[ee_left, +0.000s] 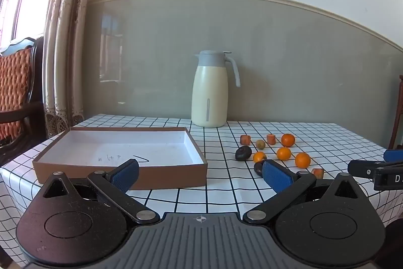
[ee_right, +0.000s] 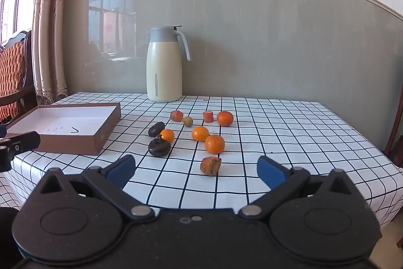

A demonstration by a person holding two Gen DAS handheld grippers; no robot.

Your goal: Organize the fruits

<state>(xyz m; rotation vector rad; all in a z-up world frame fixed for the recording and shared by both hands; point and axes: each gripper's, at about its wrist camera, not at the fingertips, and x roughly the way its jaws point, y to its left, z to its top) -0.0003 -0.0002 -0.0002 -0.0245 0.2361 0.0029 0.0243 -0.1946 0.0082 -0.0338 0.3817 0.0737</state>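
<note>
Several fruits lie loose on the checked tablecloth: oranges [ee_right: 214,144], dark purple fruits [ee_right: 159,147], reddish chunks [ee_right: 210,165] and a small green-brown fruit [ee_right: 187,121]. The same cluster shows in the left wrist view, with an orange [ee_left: 302,160] near its front. A shallow brown box [ee_left: 121,155] with a white inside stands empty on the left; it also shows in the right wrist view [ee_right: 65,126]. My left gripper [ee_left: 200,174] is open and empty, in front of the box's right corner. My right gripper [ee_right: 196,172] is open and empty, just short of the nearest reddish chunk.
A cream thermos jug [ee_left: 209,90] with a grey lid stands at the back by the wall. A cushioned chair [ee_left: 15,97] and curtain are at the left. The table's front edge drops off below both grippers. The right gripper's tip [ee_left: 372,169] shows at the left view's right edge.
</note>
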